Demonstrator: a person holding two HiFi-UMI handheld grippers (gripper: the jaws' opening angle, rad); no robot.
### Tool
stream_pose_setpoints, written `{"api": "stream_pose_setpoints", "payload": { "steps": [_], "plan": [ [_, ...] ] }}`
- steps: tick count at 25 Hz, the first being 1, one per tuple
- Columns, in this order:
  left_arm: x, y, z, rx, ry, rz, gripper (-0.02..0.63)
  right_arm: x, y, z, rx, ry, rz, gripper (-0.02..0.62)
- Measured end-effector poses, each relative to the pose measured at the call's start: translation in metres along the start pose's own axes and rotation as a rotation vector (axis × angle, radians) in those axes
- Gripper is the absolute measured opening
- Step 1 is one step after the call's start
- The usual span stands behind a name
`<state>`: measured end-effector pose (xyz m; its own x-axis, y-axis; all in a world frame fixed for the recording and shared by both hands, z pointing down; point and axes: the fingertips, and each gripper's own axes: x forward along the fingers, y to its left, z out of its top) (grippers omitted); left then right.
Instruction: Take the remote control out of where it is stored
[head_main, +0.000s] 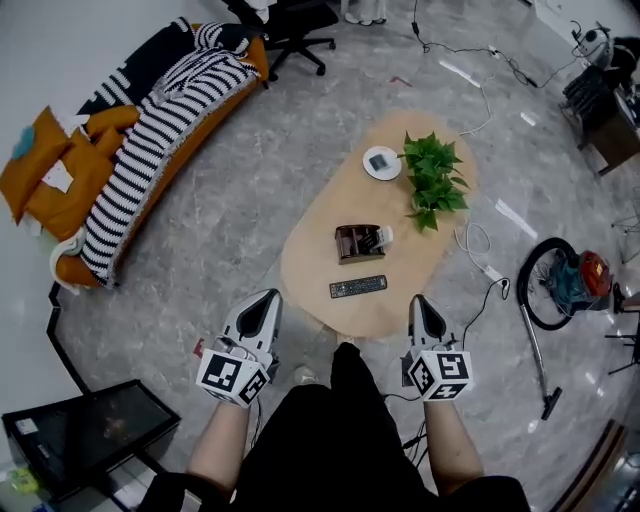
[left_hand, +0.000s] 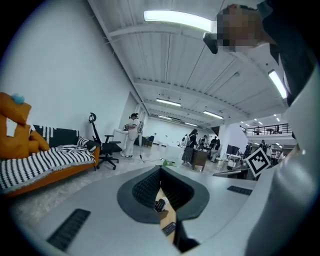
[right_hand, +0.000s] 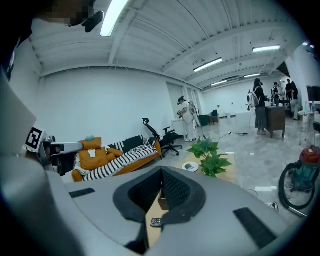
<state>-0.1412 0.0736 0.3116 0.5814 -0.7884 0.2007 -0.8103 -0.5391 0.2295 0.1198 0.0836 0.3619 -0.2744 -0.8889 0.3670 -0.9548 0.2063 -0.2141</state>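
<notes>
The person stands at the near end of the oval coffee table (head_main: 318, 235), both bare forearms reaching forward from the bottom of the head view, one on each side of the black-clad legs. The left gripper (head_main: 268, 297) is held short of the table's near-left edge, and its nose points up the frame toward the table. The right gripper (head_main: 419, 300) sits level with it at the table's near-right edge and points the same way. Each marker cube faces the head camera just above the wrist. Neither gripper touches the table.

In each gripper's own view the jaws are pressed together at the tips with nothing between them. The table top shows only through the slot beneath them.

The remote control (head_main: 358, 287) lies flat on the table, crosswise, near the edge closest to the person and between the two gripper noses. It is out of the brown holder (head_main: 356, 243), which stands just beyond it toward the table's middle with something white sticking out. At the table's far end are a potted plant (head_main: 433, 182) and a white dish (head_main: 381, 163).
</notes>
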Motion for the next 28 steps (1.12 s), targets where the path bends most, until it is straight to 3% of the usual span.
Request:
{"api": "stream_pose_setpoints", "payload": {
  "steps": [5, 19, 26, 28],
  "plan": [
    [0.007, -0.009, -0.001, -0.003, 0.017, -0.049, 0.006, 0.005, 0.007, 0.01, 0.005, -0.015, 0.009, 0.008],
    [0.032, -0.009, -0.005, -0.057, 0.008, -0.059, 0.008, 0.023, -0.008, 0.007, 0.0, 0.028, 0.007, 0.008],
    [0.057, -0.014, -0.021, -0.052, 0.055, -0.074, 0.008, 0.053, -0.022, -0.015, 0.009, 0.094, 0.038, 0.011],
    [0.064, -0.014, -0.025, -0.045, 0.075, -0.072, 0.008, 0.069, -0.025, -0.024, 0.017, 0.124, 0.045, 0.045]
  ]
}}
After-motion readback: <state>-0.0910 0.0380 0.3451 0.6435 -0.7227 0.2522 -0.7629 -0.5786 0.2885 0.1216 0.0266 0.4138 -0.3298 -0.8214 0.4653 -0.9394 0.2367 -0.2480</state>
